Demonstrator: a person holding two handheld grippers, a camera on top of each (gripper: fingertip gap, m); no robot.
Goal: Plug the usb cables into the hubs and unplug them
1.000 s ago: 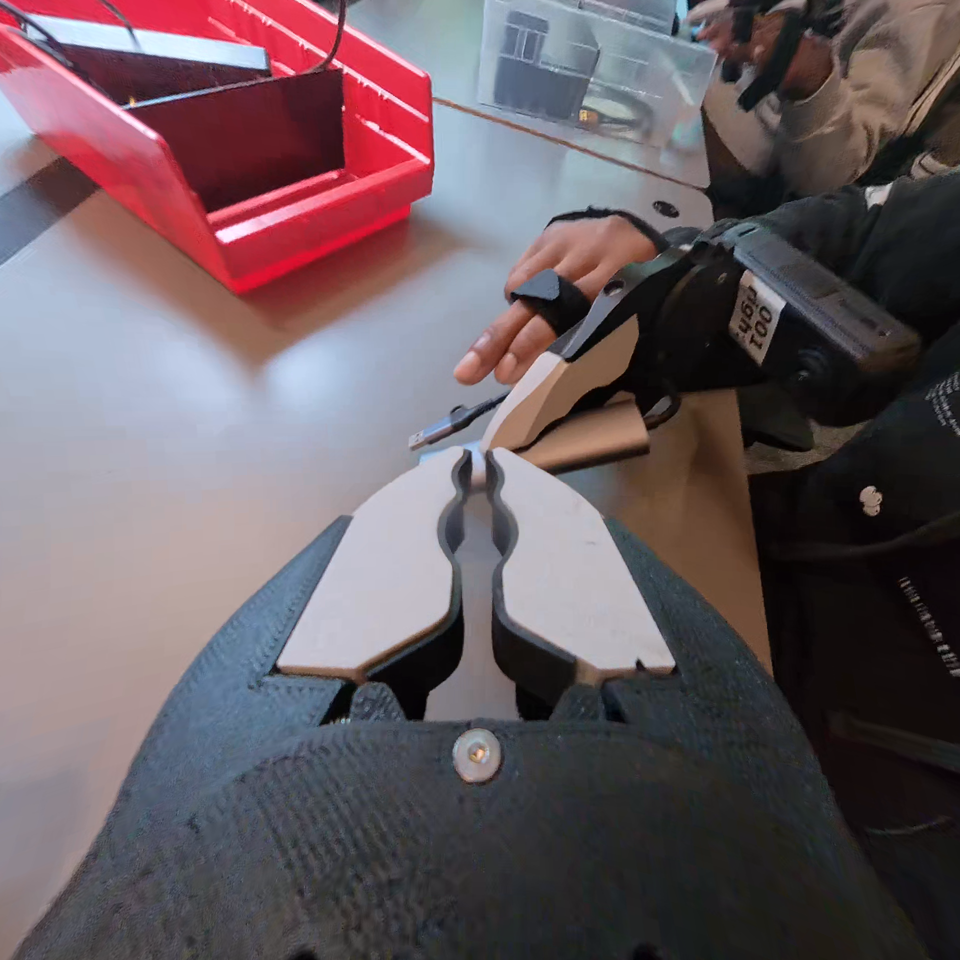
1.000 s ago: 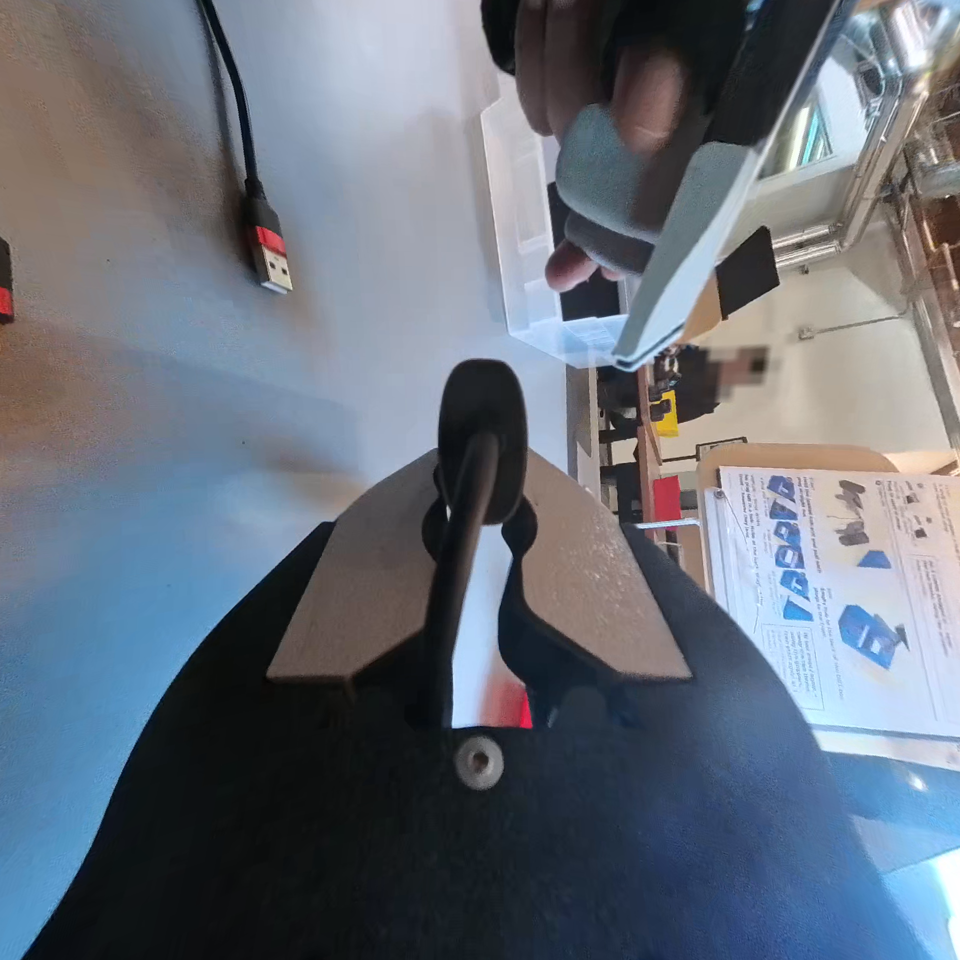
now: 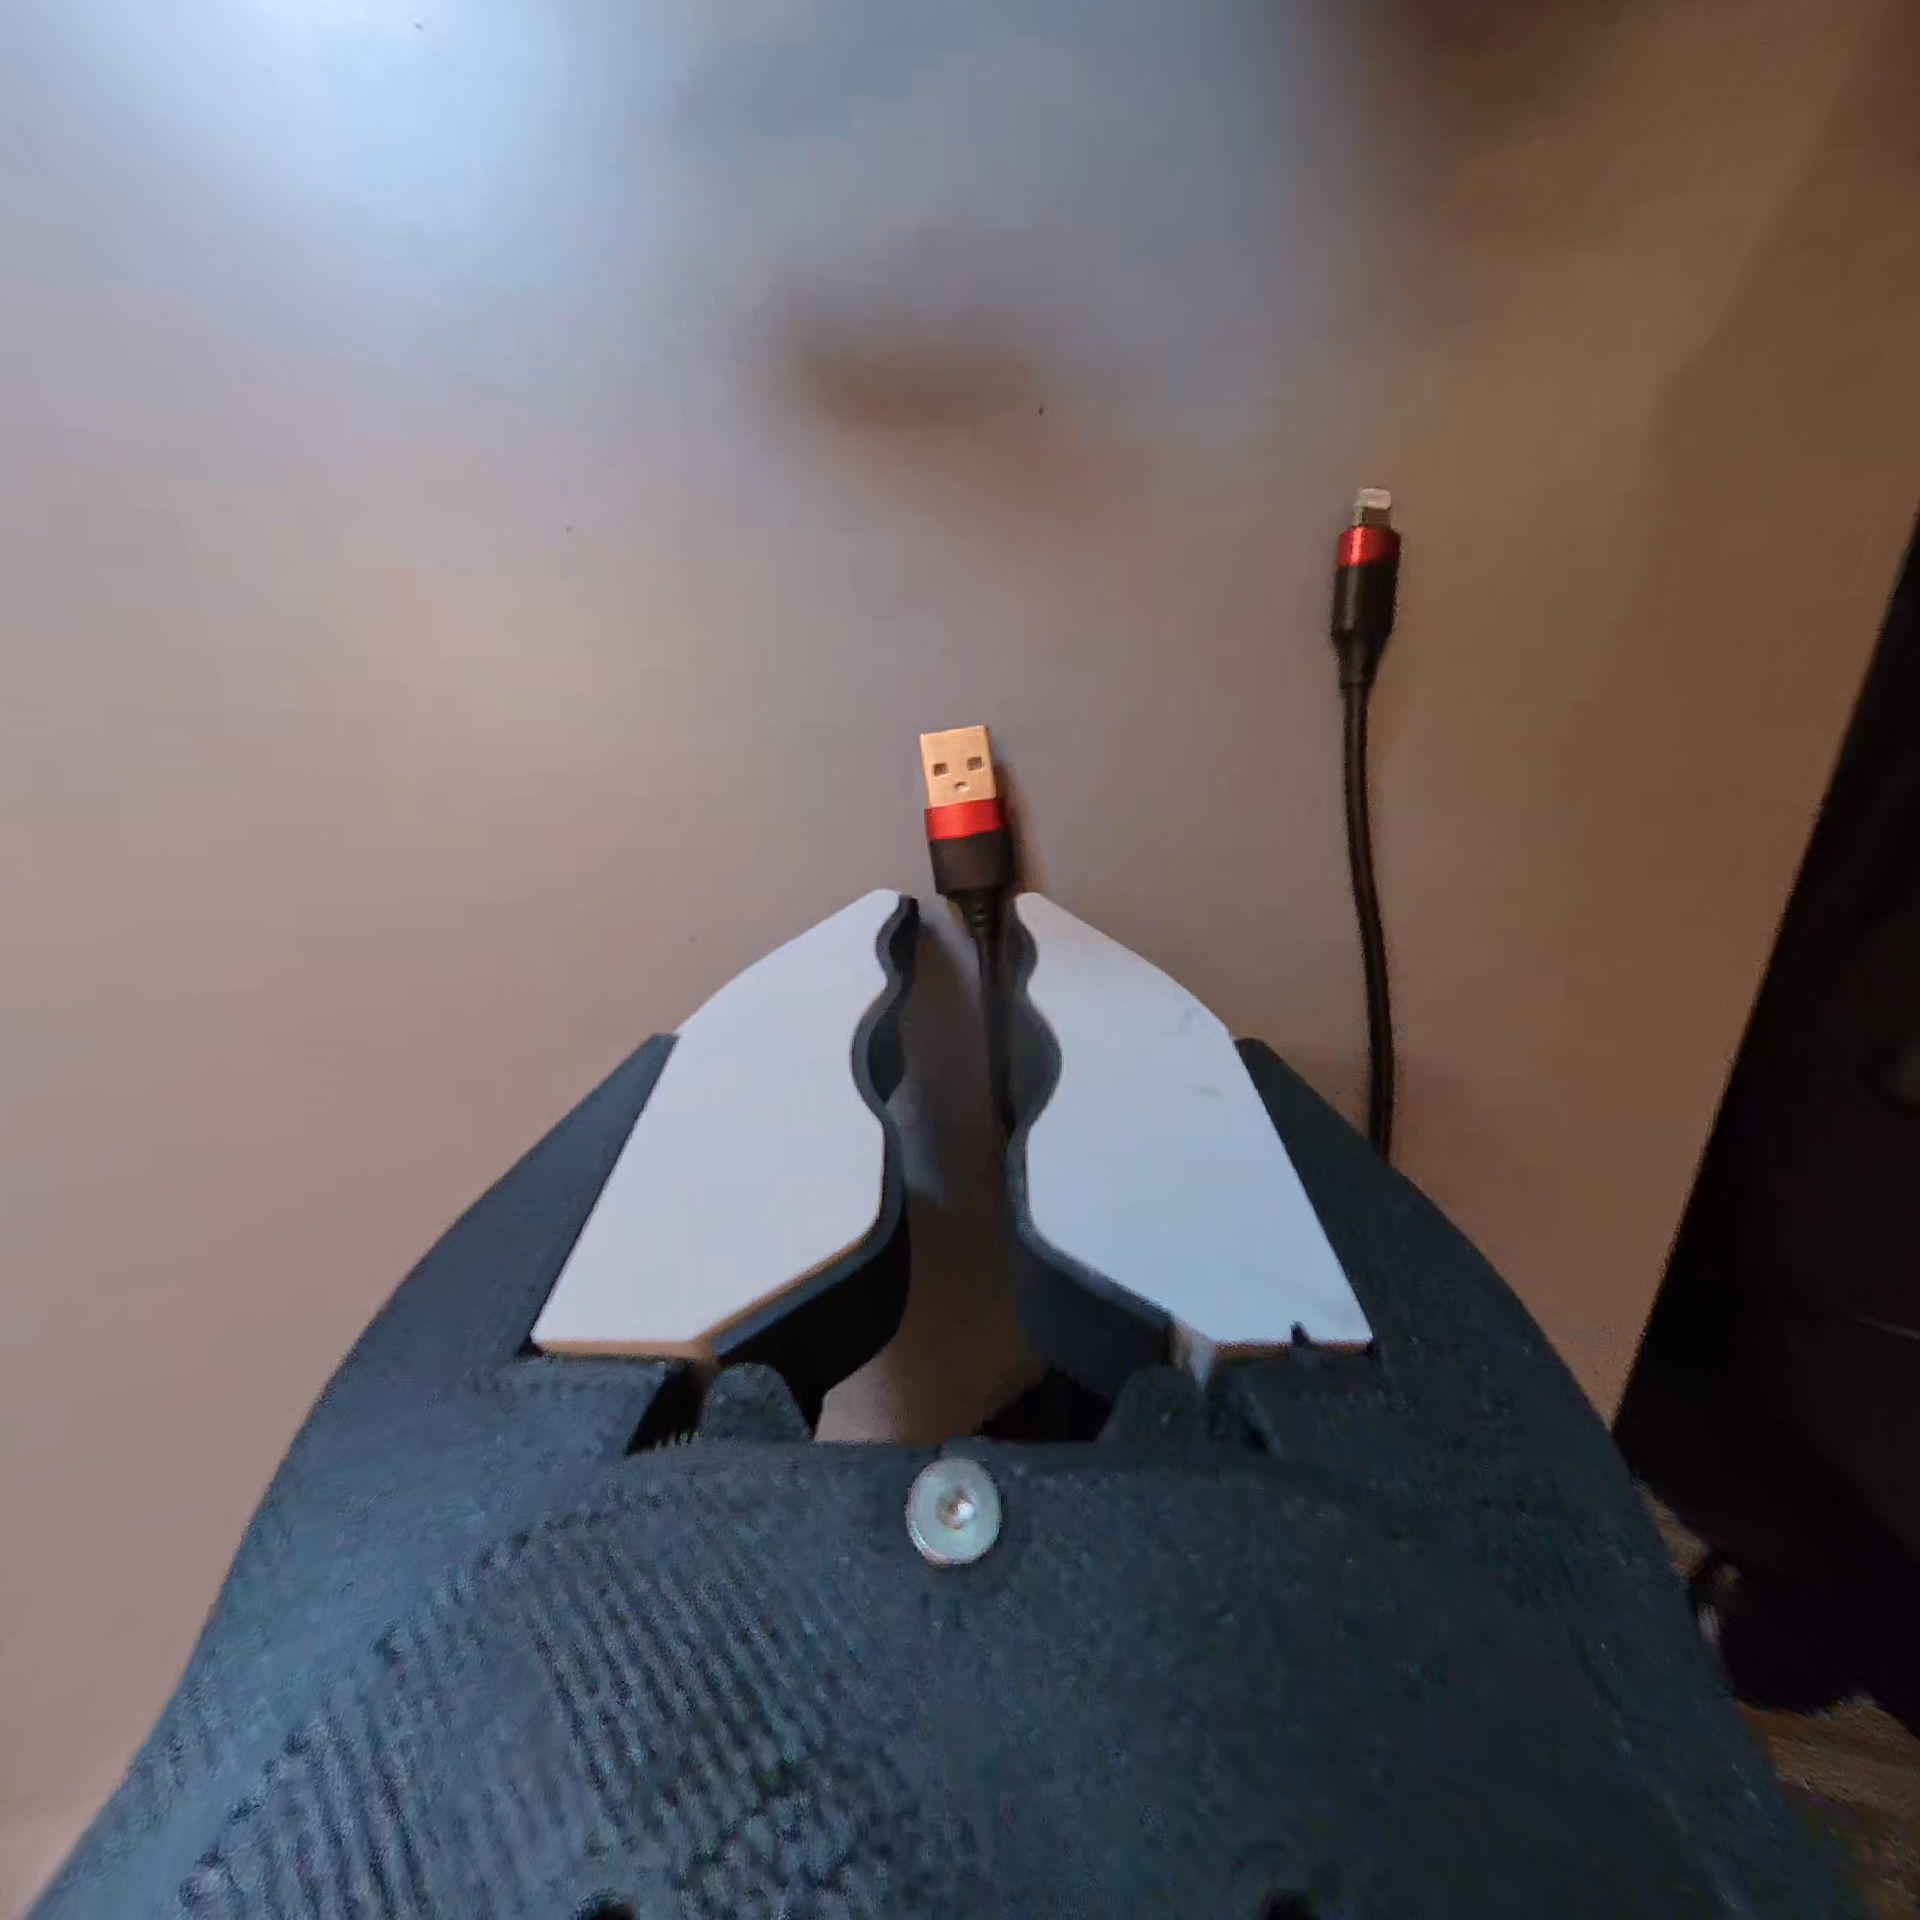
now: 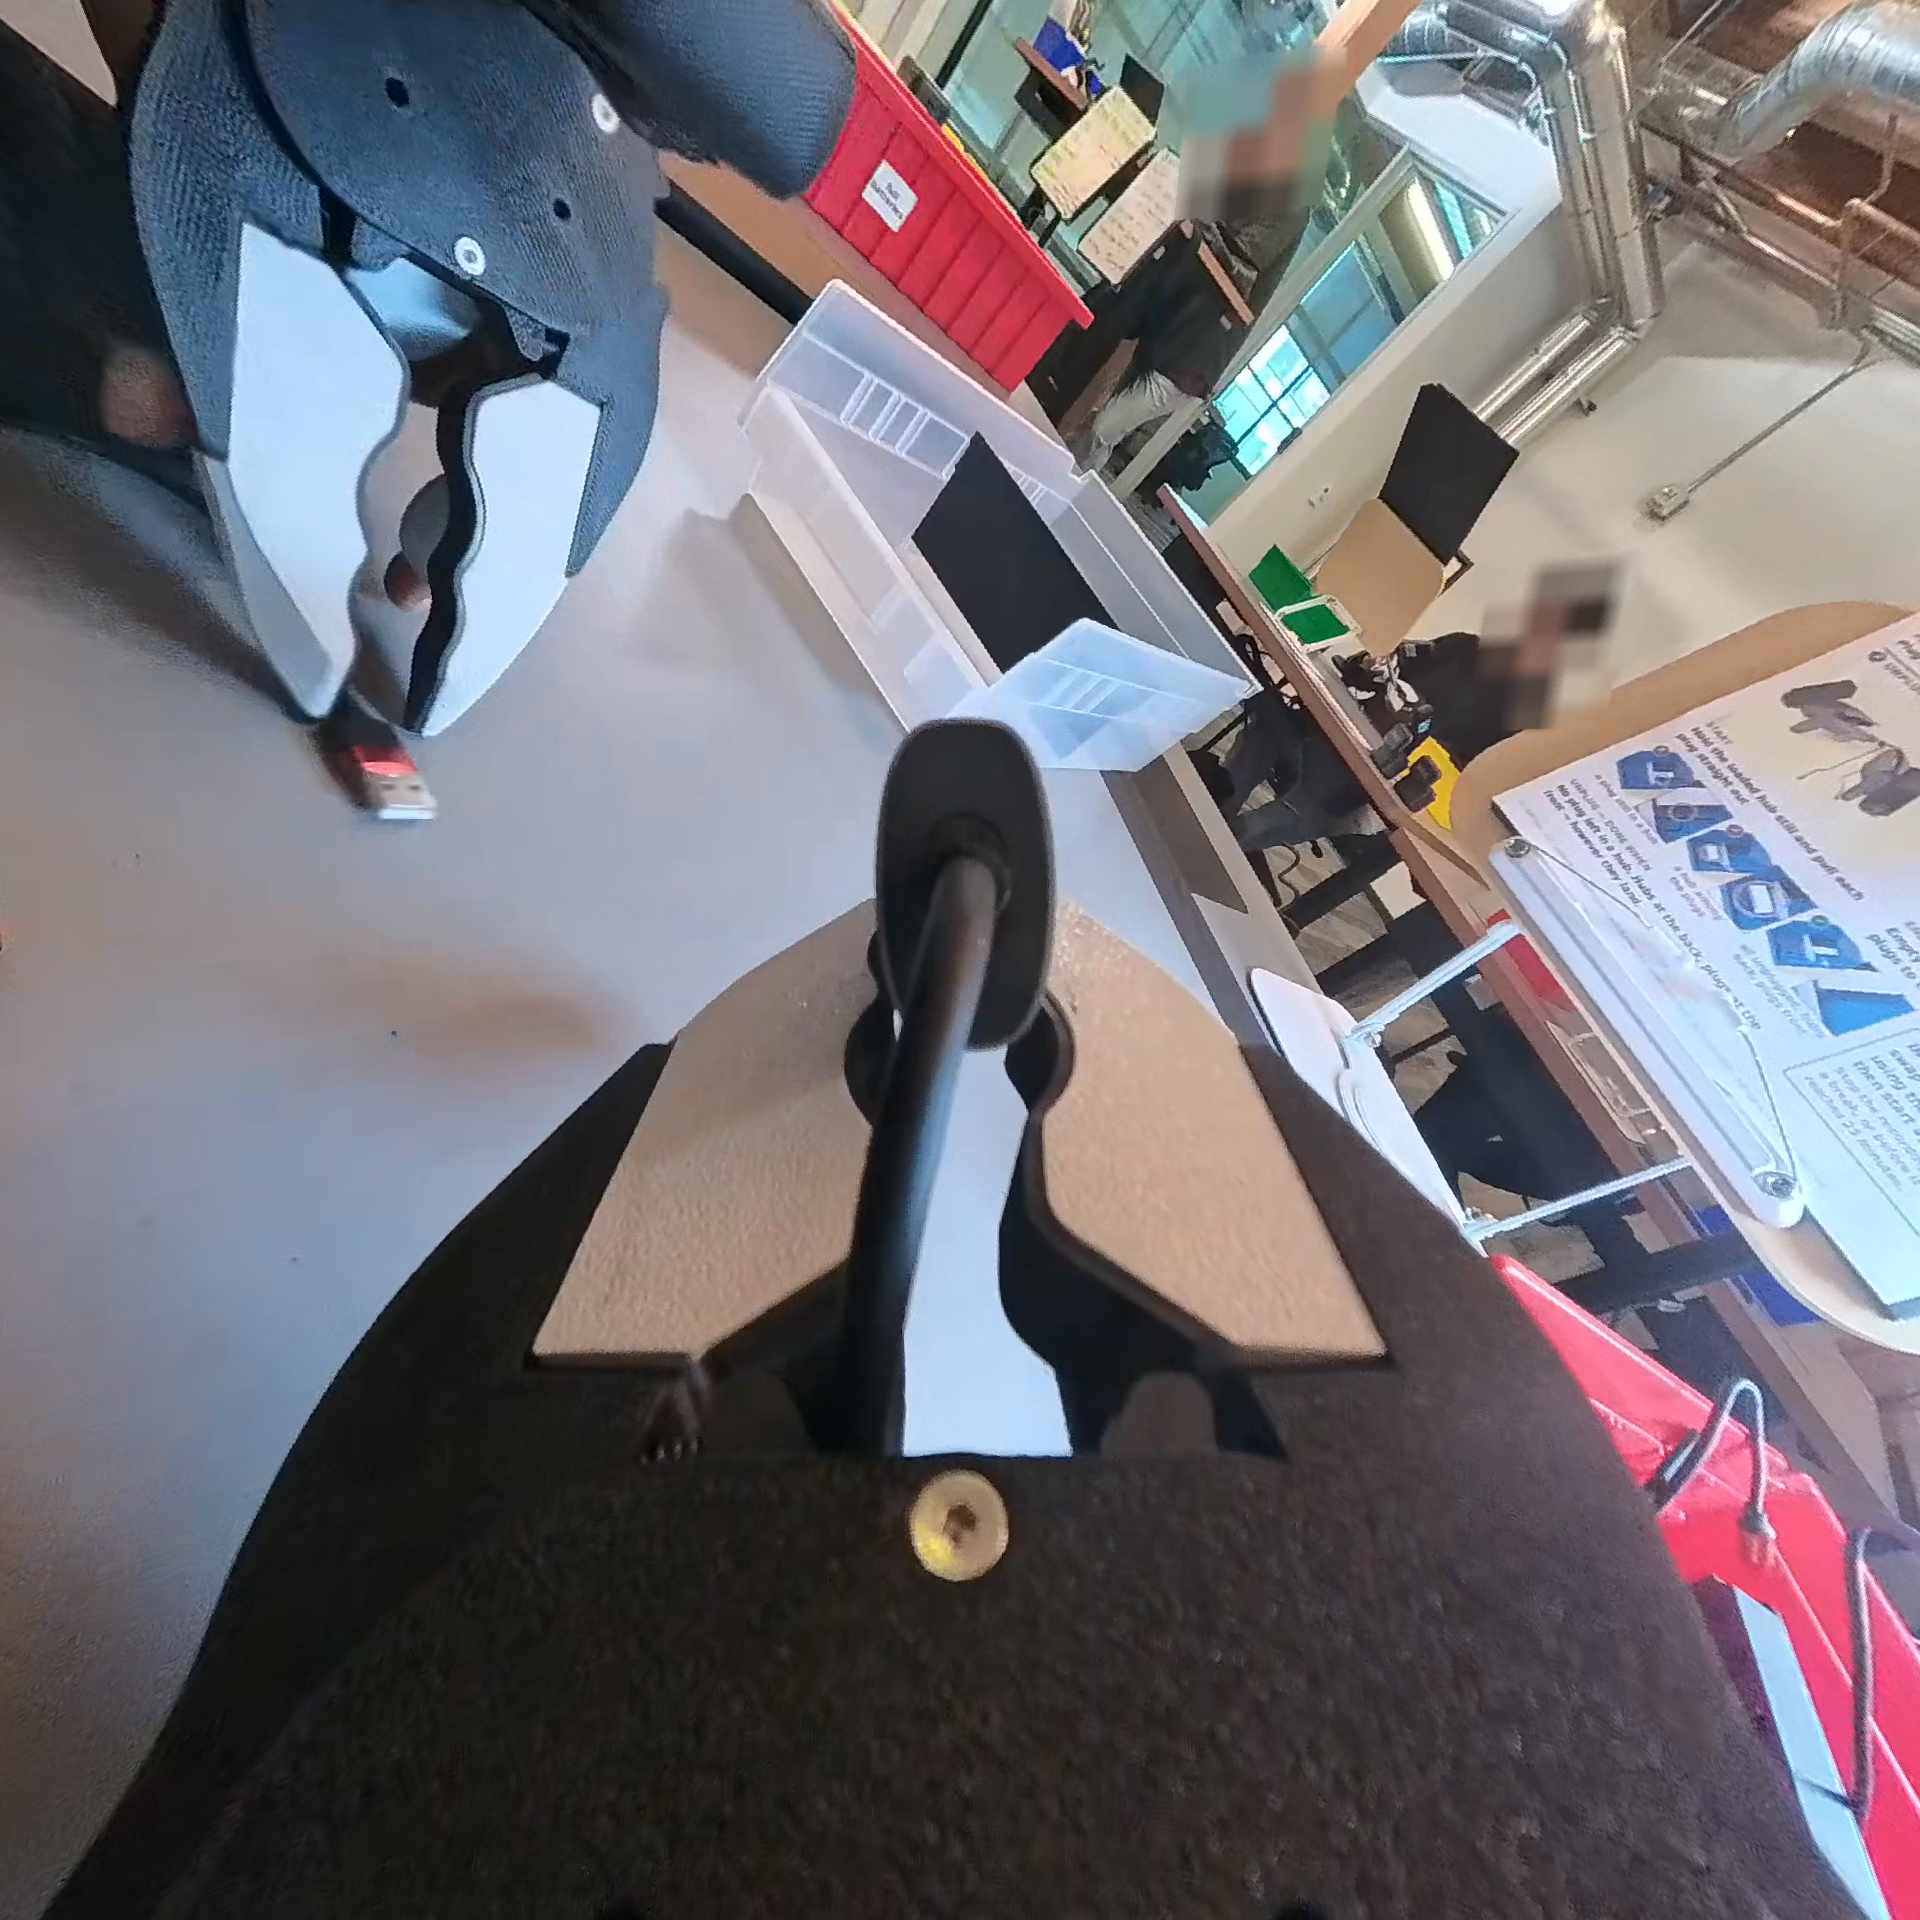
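While our left gripper (image 3: 961, 914) is hanging over the grey tabletop (image 3: 416, 623), its white fingers are standing apart around the black cable with the red-banded gold USB plug (image 3: 964, 795), pointing to twelve o'clock. Our right gripper (image 4: 961, 997) is clamping a black oval hub (image 4: 966, 883), its cord trailing toward six o'clock.

USB plug (image 3: 964, 795): gold tip, red band, black cable. Bin (image 4: 935, 234) red. Table (image 3: 416, 623) grey.
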